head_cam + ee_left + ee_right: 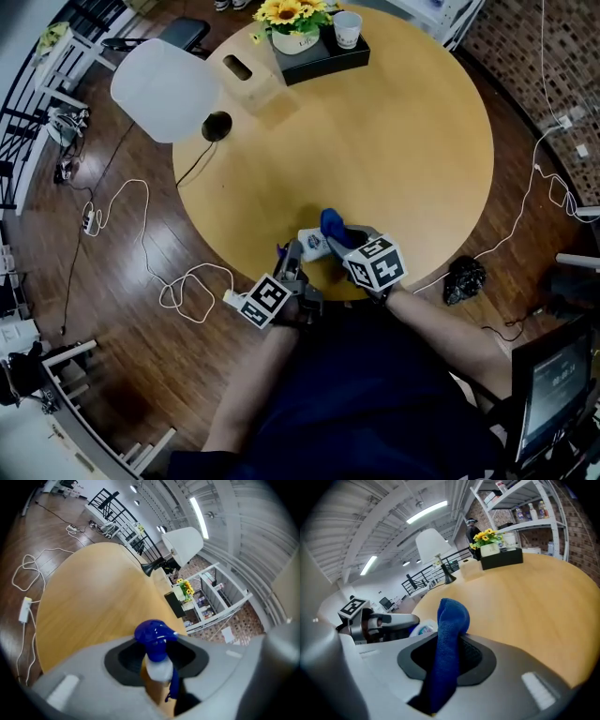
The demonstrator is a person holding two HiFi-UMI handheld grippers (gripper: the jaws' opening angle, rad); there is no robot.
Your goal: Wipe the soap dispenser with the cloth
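My left jaws pinch the small white plastic soap dispenser (158, 670) with a blue pump head, at the round wooden table's (394, 141) near edge. My right jaws clamp the blue woven cloth (449, 639), bunched upright, just beside it.

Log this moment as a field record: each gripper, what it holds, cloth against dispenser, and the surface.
left gripper: shut on white soap dispenser with blue pump
right gripper: shut on blue woven cloth
cloth and dispenser: side by side, contact unclear
surface: round wooden table, both held at its near edge
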